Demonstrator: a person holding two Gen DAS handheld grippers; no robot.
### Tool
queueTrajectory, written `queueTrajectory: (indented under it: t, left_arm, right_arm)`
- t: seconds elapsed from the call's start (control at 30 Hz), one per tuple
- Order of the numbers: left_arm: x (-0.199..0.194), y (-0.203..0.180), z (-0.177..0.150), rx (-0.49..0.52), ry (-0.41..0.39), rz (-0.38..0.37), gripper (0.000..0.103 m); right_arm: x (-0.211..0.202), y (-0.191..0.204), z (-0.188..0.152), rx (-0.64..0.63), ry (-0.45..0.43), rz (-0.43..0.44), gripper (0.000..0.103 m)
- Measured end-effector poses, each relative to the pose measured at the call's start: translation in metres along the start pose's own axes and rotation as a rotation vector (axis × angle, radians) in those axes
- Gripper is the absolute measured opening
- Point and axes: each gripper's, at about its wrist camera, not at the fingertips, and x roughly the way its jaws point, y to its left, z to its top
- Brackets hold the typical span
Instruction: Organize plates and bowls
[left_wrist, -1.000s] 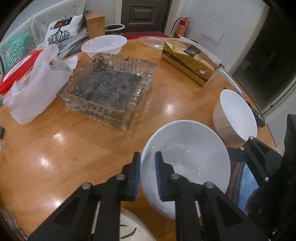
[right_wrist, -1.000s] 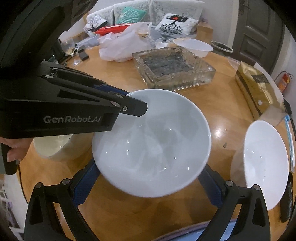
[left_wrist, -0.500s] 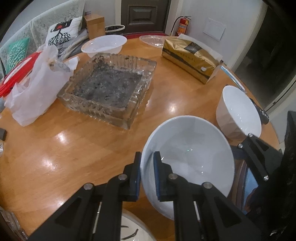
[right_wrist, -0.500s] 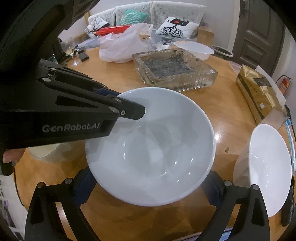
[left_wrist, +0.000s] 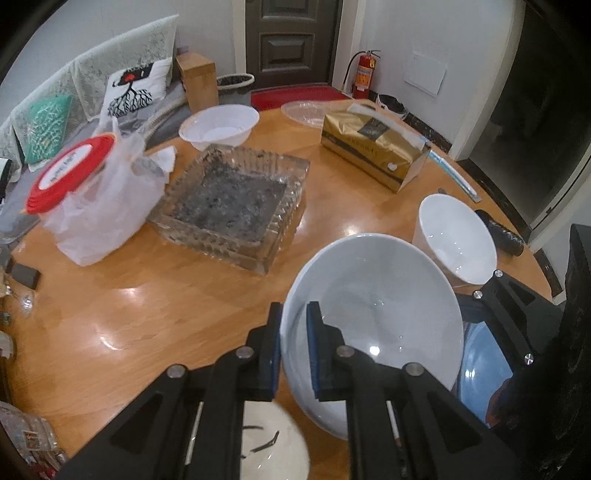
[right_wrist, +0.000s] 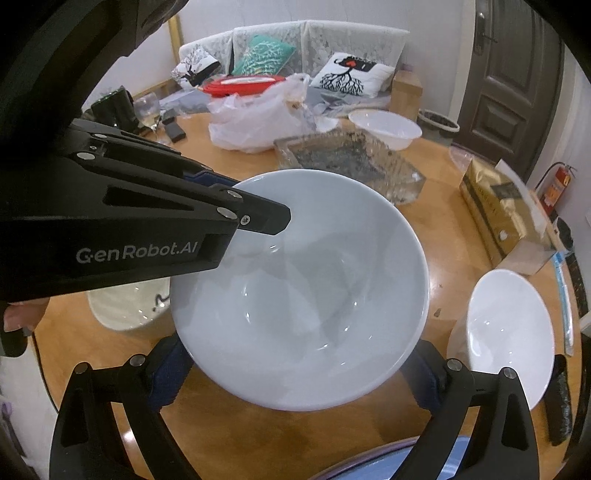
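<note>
My left gripper (left_wrist: 294, 343) is shut on the near rim of a large white bowl (left_wrist: 373, 317), held above the wooden table (left_wrist: 155, 317). The same bowl (right_wrist: 299, 295) fills the right wrist view, with the left gripper's finger (right_wrist: 255, 218) on its rim. My right gripper (right_wrist: 295, 373) is open, its blue-padded fingers spread wide on either side beneath the bowl, not closed on it. A smaller white bowl (left_wrist: 458, 240) stands on the table to the right; it also shows in the right wrist view (right_wrist: 509, 332). A cream plate (right_wrist: 125, 306) lies at the left.
A square glass dish (left_wrist: 236, 206) sits mid-table. Behind it are a white basin (left_wrist: 219, 125), a gold box (left_wrist: 373, 151), a clear plate (left_wrist: 303, 110) and a plastic bag with a red-lidded tub (left_wrist: 92, 192). A blue plate (left_wrist: 484, 373) lies near the front edge.
The left gripper has lifted the large bowl higher and tilted it. The right gripper stays spread under it. The small bowl has not moved.
</note>
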Motion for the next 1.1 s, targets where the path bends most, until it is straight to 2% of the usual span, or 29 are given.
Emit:
queueTrajectory:
  t: [0.33, 0.6, 1.1]
  left_arm:
    - [-0.049, 0.007, -0.008, -0.01, -0.061, 0.035, 0.01]
    - [-0.074, 0.026, -0.022, -0.041, -0.085, 0.057, 0.01]
    - [-0.08, 0.074, -0.051, -0.12, -0.077, 0.071, 0.01]
  right_arm:
    - [-0.03, 0.029, 0.011, -0.036, -0.049, -0.003, 0.095]
    - [-0.036, 0.058, 0.023, -0.081, -0.06, 0.004, 0.095]
    - [-0.013, 0.101, 0.039, -0.145, -0.019, 0.043, 0.095]
